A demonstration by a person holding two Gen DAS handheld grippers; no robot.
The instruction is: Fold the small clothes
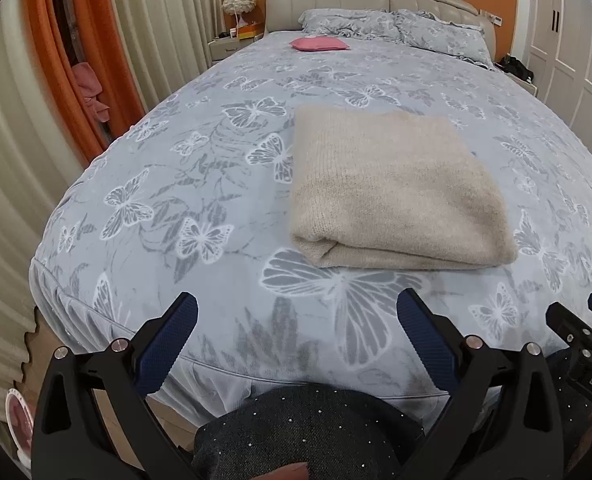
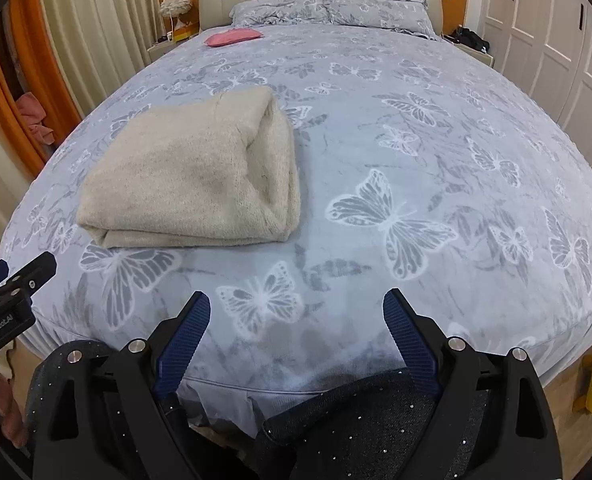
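A: Where's the sweater?
B: Folded on the bed (image 1: 216, 168), the sweater (image 1: 392, 192) lies near the foot edge.
A: And the grippers?
B: Left gripper (image 1: 296, 312) and right gripper (image 2: 296, 312) both spread wide, holding nothing, well short of it.

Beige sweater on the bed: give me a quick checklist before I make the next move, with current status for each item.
1. Beige sweater folded into a compact rectangle: ok.
2. Sweater resting fully on the butterfly bedspread, away from the edge: ok.
3. Left gripper open and holding nothing: ok.
4. Right gripper open and holding nothing: ok.
5. Both grippers pulled back clear of the sweater, near the foot of the bed: ok.
6. Layers inside the fold lying even: cannot tell.
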